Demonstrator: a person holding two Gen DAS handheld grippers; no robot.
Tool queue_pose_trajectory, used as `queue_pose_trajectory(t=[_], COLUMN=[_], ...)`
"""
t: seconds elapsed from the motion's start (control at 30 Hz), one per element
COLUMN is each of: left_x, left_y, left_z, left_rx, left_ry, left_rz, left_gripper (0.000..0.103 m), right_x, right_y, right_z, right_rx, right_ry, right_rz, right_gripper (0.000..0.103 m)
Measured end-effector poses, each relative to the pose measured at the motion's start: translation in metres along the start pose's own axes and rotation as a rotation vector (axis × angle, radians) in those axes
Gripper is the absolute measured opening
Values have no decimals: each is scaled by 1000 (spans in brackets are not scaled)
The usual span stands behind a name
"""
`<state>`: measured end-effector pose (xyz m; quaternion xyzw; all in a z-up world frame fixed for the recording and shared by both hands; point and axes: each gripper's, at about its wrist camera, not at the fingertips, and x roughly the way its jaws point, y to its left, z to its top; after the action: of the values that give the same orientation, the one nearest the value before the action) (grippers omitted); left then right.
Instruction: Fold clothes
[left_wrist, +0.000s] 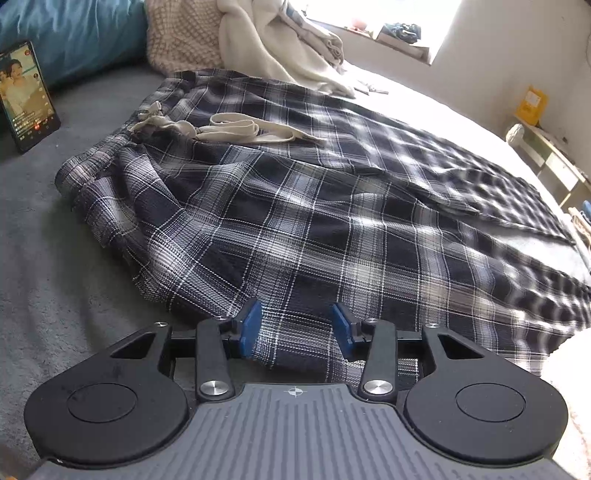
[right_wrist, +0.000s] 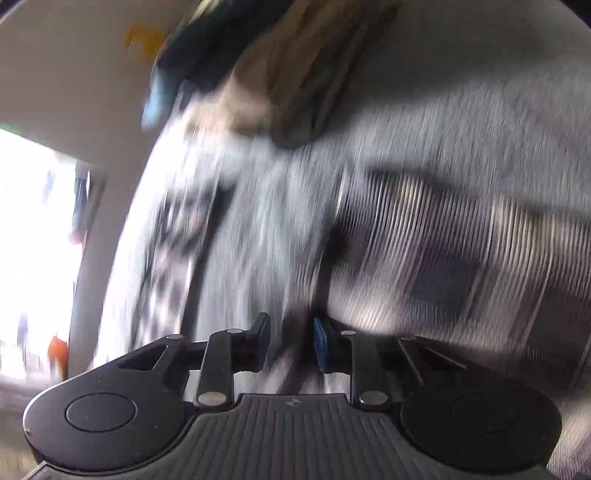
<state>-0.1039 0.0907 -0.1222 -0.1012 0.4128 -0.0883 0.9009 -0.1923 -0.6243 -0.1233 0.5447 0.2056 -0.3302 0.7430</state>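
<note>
Dark plaid trousers with a cream drawstring lie spread on the grey bed. My left gripper is open, its blue pads either side of the near plaid edge, not closed on it. The right wrist view is heavily motion-blurred. My right gripper shows its jaws apart with blurred plaid cloth just beyond and beside them. Whether cloth sits between them is unclear.
A phone with a lit screen leans at the far left. A blue pillow, a knitted cushion and a cream garment lie at the bed's head. A shelf unit stands at right, by a bright window.
</note>
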Motion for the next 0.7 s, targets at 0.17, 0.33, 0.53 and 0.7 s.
queue_pose_trajectory(t=[0.17,0.33,0.53,0.7], left_x=[1,0,-9,-23], left_y=[2,5,20,39], left_z=[0,-1,-3,-9], left_rx=[-21,-42,-126,-206], left_ry=[-1,5,6,-8], left_rz=[-4,-18,-43,-41], left_gripper=[43,44,44,47], right_x=[-34,-64,-121,-164], right_y=[-19,-64,-112,-141], right_z=[7,21,18,1], right_rx=[75,190,253,273], right_ry=[-229,-189,-157,-81], right_rz=[-80,41,102,137], right_gripper=[29,32,39,45])
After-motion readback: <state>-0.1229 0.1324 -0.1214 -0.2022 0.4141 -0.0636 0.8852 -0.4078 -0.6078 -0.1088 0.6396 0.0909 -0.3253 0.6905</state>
